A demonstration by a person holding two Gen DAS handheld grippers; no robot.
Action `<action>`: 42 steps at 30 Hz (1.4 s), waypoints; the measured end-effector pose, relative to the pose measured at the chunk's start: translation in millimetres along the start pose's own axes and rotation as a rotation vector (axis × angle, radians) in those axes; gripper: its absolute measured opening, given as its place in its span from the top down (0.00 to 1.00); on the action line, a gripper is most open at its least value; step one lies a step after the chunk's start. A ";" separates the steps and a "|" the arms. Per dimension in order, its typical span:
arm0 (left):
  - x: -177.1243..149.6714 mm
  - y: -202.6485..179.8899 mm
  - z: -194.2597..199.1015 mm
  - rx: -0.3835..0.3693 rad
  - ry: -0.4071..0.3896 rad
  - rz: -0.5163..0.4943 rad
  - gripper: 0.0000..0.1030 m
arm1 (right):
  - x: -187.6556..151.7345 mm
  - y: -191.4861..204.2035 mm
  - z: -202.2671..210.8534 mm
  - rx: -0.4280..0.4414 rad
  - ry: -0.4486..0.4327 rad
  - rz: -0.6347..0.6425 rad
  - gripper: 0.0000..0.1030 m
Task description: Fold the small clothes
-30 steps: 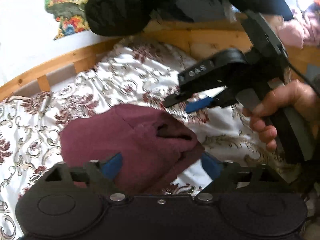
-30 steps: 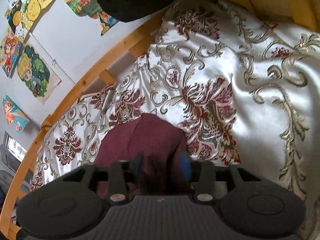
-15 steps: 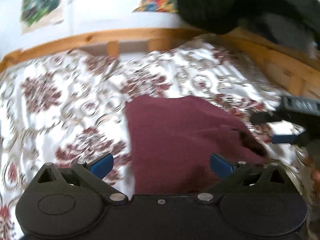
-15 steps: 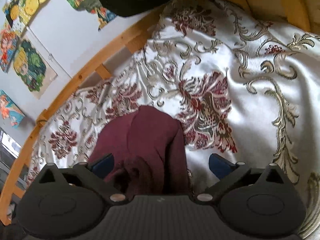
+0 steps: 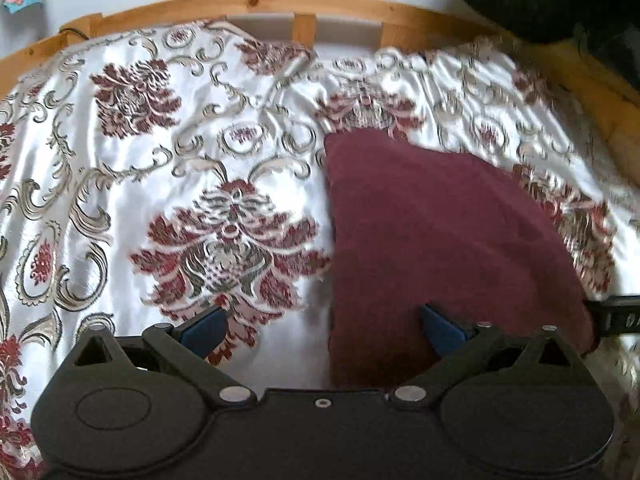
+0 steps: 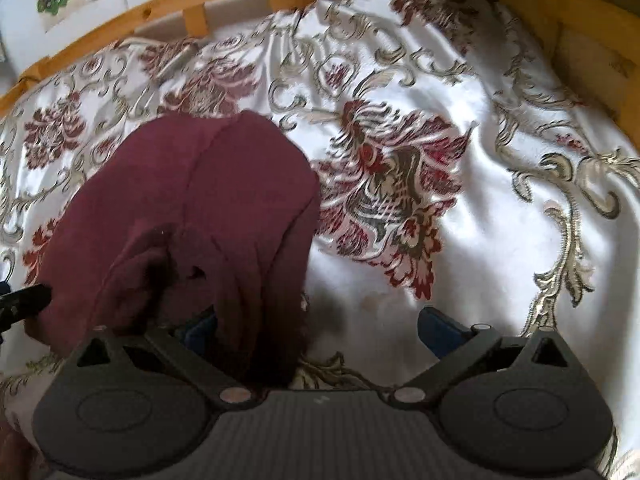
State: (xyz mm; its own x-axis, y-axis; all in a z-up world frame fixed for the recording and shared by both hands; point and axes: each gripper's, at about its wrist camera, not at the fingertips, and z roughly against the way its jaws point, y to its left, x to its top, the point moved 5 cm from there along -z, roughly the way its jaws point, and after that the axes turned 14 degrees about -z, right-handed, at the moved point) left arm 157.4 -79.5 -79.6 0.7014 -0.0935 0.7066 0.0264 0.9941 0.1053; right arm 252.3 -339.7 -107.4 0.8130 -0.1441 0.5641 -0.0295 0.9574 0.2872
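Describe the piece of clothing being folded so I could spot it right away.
Start at the wooden bed frame, then look down to the shiny white flowered bedspread. The garment lies on it: one plain dark red folded cloth, the only unpatterned thing there.

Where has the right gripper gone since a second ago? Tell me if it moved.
Yes. The right gripper opened, releasing the maroon garment, and shifted right against the wooden bed rail.

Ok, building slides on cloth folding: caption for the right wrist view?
Open right gripper above a folded maroon garment on a floral satin bedspread.
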 end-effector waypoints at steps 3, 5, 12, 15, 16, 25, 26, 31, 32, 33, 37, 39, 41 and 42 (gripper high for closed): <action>-4.9 -2.6 -4.0 -0.001 0.015 -0.009 0.01 | -2.0 -1.7 0.6 0.023 0.044 -0.003 0.00; -5.6 -2.4 -4.0 -0.001 0.011 -0.005 0.01 | 0.9 -1.3 4.4 0.041 0.064 0.025 0.00; -7.7 -3.5 -4.6 -0.005 0.015 -0.002 0.01 | 12.9 -10.2 27.8 0.073 0.041 0.121 0.00; -7.4 -5.0 -5.8 0.006 0.017 -0.006 0.01 | 17.9 -6.9 34.9 0.121 -0.004 0.089 0.00; -7.7 -5.7 -5.9 0.009 0.016 -0.010 0.01 | 19.1 -5.4 36.5 0.136 -0.019 0.086 0.00; -8.4 -5.3 -7.1 0.010 0.016 -0.013 0.01 | 37.1 -24.4 31.9 0.359 -0.184 -0.294 0.01; -8.3 -4.9 -7.8 0.007 0.020 -0.004 0.01 | 37.5 -25.8 26.7 0.380 -0.187 -0.328 0.03; -10.6 -1.4 -10.7 -0.008 0.032 0.025 0.01 | 33.3 -29.4 1.6 0.374 -0.167 -0.389 0.21; -10.6 -1.3 -10.7 -0.010 0.031 0.025 0.01 | 32.3 -28.8 -1.5 0.370 -0.162 -0.394 0.23; -10.7 -1.0 -10.7 -0.011 0.030 0.025 0.01 | 31.3 -27.4 -3.4 0.371 -0.161 -0.393 0.24; -11.2 -0.7 -11.1 -0.014 0.029 0.033 0.01 | 26.4 -17.3 -6.0 0.360 -0.164 -0.348 0.26; -11.6 -0.8 -11.0 -0.013 0.027 0.033 0.01 | 24.7 -12.2 -6.1 0.352 -0.166 -0.321 0.27; -11.6 -1.2 -11.0 -0.012 0.027 0.031 0.01 | 23.2 -8.2 -7.4 0.339 -0.164 -0.299 0.36; -11.5 -1.7 -10.8 -0.010 0.027 0.030 0.01 | 22.8 -7.2 -7.6 0.332 -0.162 -0.292 0.46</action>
State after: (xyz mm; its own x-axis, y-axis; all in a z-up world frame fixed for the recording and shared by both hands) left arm 157.0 -79.6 -95.4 0.7207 -0.0621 0.6905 0.0120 0.9970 0.0770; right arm 275.5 -347.9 -102.6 0.7147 -0.4580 0.5287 -0.0191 0.7428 0.6693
